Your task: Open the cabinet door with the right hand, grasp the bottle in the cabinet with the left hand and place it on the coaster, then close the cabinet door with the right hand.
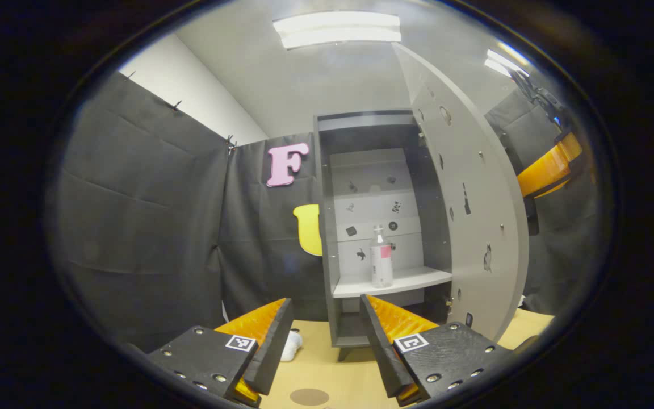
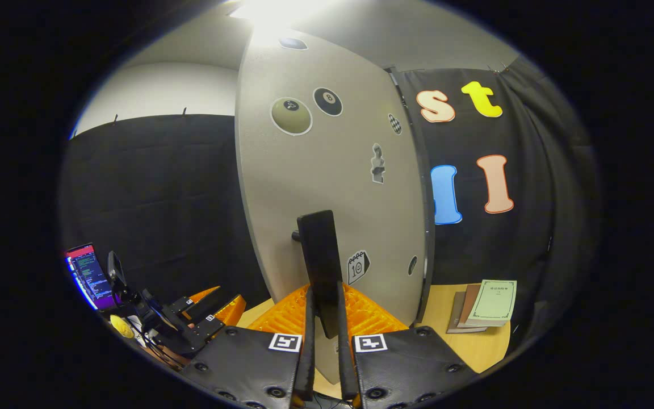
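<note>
We are holding the tall grey cabinet door (image 2: 327,170) swung wide with the right gripper (image 2: 325,335), whose two fingers are pressing on either side of the door's flat black handle (image 2: 320,255); that clamp is what is keeping the door from drifting back while the other hand works. In the left gripper view the same door (image 1: 469,210) is standing open to the right of the narrow grey cabinet (image 1: 327,227), leaving the interior exposed.

We are keeping the left gripper (image 1: 327,335) back from the opening, its fingers spread wide and gripping nothing, and pointing it at the shelf so the gap between them lines up roughly with the target. The clear plastic bottle with a white and pink label (image 1: 381,257) is standing upright on the pale shelf (image 1: 412,279) inside the cabinet, near its front edge and apart from the side walls, which should leave room for the fingers to pass on both sides.

The round brown coaster (image 1: 309,396) is lying on the light wooden tabletop (image 1: 332,363) just below the left gripper, close at hand for the set-down. By our reckoning the door step is done and the reach for the bottle is next.
</note>
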A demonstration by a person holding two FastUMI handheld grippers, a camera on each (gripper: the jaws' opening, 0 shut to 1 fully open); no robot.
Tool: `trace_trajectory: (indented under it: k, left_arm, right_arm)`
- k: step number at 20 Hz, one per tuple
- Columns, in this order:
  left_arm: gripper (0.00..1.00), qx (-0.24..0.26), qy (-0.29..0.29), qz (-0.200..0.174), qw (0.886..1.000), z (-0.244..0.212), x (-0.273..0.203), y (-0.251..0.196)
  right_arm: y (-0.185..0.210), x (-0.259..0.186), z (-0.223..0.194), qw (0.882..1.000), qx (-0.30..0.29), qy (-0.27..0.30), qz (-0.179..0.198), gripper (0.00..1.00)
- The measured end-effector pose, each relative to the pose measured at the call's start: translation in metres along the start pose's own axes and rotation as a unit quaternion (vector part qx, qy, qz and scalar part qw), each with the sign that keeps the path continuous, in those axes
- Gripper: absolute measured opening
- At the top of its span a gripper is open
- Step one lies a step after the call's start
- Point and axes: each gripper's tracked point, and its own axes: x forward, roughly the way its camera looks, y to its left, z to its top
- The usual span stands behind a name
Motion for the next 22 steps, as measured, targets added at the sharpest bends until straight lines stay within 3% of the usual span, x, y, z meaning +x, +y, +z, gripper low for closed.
trace_trajectory:
  k: [8, 13, 14, 15, 17, 19, 22]
  left_arm:
    - [0.71, 0.013, -0.006, -0.015, 1.000, 0.010, -0.013, -0.029]
    - [0.71, 0.011, -0.004, -0.014, 1.000, 0.013, -0.018, -0.039]
    - [0.71, 0.012, -0.004, -0.015, 1.000, 0.012, -0.019, -0.040]
    - [0.71, 0.014, -0.004, -0.016, 1.000, 0.013, -0.019, -0.042]
    - [0.71, 0.021, -0.004, -0.017, 1.000, 0.016, -0.019, -0.047]
    - [0.71, 0.029, -0.002, -0.023, 0.999, 0.021, -0.018, -0.052]
    - [0.73, 0.033, 0.008, -0.049, 0.998, 0.026, -0.001, -0.062]
  right_arm:
    - [-0.023, -0.008, 0.003, 0.999, 0.001, -0.018, -0.048, 0.14]
    - [-0.048, -0.016, 0.004, 0.993, -0.023, -0.029, -0.111, 0.15]
    - [-0.047, -0.014, 0.002, 0.994, -0.021, -0.030, -0.104, 0.17]
    - [-0.043, -0.013, 0.001, 0.995, -0.013, -0.031, -0.091, 0.12]
    - [-0.042, -0.010, 0.003, 0.996, -0.004, -0.037, -0.075, 0.15]
    - [-0.050, -0.017, 0.005, 0.995, -0.014, -0.045, -0.084, 0.14]
    - [-0.040, -0.036, 0.009, 0.996, 0.004, -0.064, -0.059, 0.13]
